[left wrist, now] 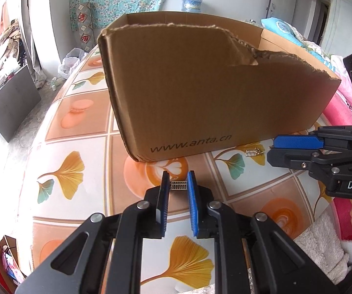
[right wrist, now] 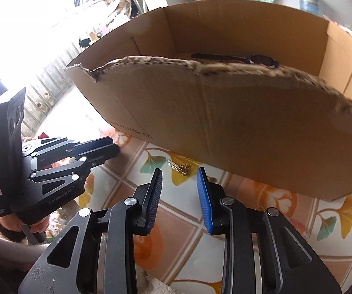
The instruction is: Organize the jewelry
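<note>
A brown cardboard box with a torn top edge stands on the patterned tabletop; it also shows in the right wrist view. My left gripper is shut on a small silver ladder-shaped earring, held between its blue pads just above the table in front of the box. A second matching earring lies on the table by the box's base, also in the right wrist view. My right gripper is open, its fingertips just short of that earring. A dark object lies inside the box.
The table has a leaf and coffee-cup print. Pink and blue bedding lies to the right of the box. A white towel lies at the table's near right edge. The floor drops off to the left.
</note>
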`<state>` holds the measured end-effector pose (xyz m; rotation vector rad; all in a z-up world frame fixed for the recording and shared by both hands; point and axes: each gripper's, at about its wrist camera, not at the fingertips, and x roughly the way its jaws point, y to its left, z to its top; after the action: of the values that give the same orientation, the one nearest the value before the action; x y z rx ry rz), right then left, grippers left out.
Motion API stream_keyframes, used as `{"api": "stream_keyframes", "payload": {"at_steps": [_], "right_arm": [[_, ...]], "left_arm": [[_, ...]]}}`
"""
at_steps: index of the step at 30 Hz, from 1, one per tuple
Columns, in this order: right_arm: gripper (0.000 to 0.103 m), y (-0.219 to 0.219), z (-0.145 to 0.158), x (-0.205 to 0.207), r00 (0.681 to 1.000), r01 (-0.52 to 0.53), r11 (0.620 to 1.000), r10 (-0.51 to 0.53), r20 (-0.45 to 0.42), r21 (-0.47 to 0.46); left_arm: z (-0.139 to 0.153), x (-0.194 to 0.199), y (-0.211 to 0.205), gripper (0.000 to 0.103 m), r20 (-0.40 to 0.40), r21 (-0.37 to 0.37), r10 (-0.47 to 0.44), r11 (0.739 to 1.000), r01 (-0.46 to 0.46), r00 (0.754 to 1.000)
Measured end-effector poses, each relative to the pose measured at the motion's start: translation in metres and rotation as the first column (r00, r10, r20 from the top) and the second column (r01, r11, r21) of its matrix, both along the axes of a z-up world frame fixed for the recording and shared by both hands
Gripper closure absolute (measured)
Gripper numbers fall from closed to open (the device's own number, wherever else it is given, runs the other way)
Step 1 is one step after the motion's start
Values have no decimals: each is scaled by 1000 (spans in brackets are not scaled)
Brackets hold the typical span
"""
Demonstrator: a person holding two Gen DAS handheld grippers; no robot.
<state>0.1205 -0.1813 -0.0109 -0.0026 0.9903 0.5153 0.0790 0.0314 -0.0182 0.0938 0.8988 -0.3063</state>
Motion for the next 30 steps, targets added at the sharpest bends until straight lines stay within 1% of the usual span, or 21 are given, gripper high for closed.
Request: {"api": "stream_keyframes", "payload": {"at_steps": [2, 4, 7, 9, 11, 12, 13, 15, 18, 23, 27, 30], "right_arm": [[74, 12, 2, 0, 1000, -18, 1000, 19, 25, -24], [74, 15, 2, -1, 998, -30, 998, 33, 50, -55], [79, 18, -1, 2, 997, -32, 994, 39, 68, -102], [84, 19, -6, 3, 997, -38, 992, 47, 65, -122], [86, 18, -7, 1, 995, -42, 989, 54, 85, -143], [93, 19, -7, -1, 994, -41, 986, 58, 98, -165], [98, 20, -7, -2, 992, -38, 982, 60, 111, -187], [100, 18, -5, -4, 993, -38, 982, 58, 106, -185], [102, 17, -2, -3, 996, -27, 989, 39, 81, -143], [102, -3, 13, -3, 1000, 2, 1000, -2, 22, 2], [102, -20, 28, -6, 1000, 24, 994, -24, -4, 109], [102, -30, 42, -11, 999, 32, 985, -32, -2, 172]], "left_arm": [[0, 0, 0, 89, 0, -1, 1, 1000, -1, 1000], [0, 0, 0, 89, 0, -1, 2, 1000, -2, 1000], [0, 0, 0, 89, 1, -1, 2, 1000, -2, 1000], [0, 0, 0, 89, 1, -2, 2, 1000, -2, 1000], [0, 0, 0, 89, 0, -4, 3, 1000, -3, 1000], [0, 0, 0, 89, 1, -4, 3, 1000, -3, 1000], [0, 0, 0, 89, 1, -4, 3, 1000, -3, 1000], [0, 0, 0, 89, 3, -5, 3, 1000, -3, 1000], [0, 0, 0, 89, 3, -7, 3, 1000, -3, 1000], [0, 0, 0, 89, 10, -10, 13, 1000, -13, 1000], [4, -2, 5, 89, 19, -41, 38, 998, -38, 999], [11, -7, 8, 89, 41, -64, 31, 998, -28, 999]]}}
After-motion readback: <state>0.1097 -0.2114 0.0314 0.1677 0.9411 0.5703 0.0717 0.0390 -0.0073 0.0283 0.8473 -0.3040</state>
